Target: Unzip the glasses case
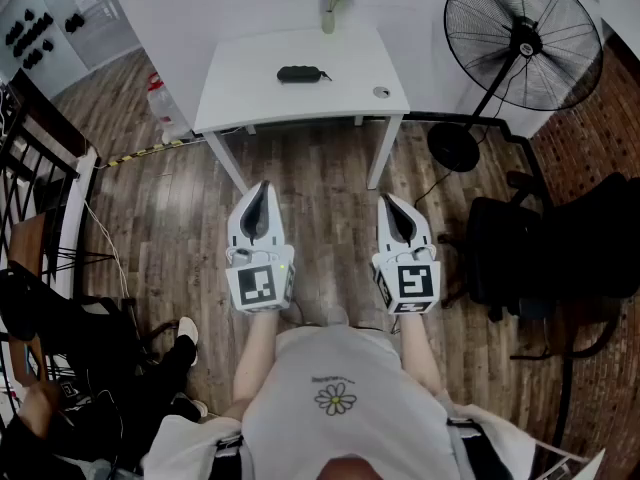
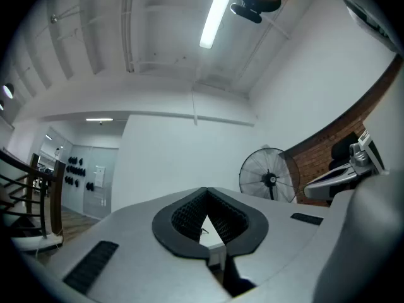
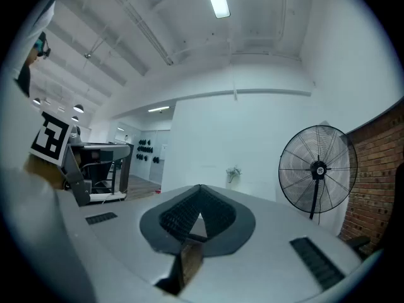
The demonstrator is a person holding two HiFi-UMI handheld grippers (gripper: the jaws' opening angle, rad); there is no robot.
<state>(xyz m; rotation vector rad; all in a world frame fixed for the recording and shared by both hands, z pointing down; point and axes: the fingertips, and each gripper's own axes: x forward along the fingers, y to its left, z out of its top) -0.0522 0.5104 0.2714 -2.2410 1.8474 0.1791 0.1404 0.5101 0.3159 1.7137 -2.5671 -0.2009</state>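
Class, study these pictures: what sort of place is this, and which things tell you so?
Probably an indoor office or lab workspace: a white table bearing a black glasses case, a black office chair and a big pedestal fan on a wood floor, beside a brick wall.

White table (image 1: pixel 240 98), standing fan (image 1: pixel 520 38), wood floor (image 1: pixel 330 198).

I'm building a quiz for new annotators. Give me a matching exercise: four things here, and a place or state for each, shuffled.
1 glasses case
2 fan
3 vase
4 left gripper

A shut, above the floor
B middle of the table
C table's far edge
D standing right of the table

Pairs: 1-B, 2-D, 3-C, 4-A
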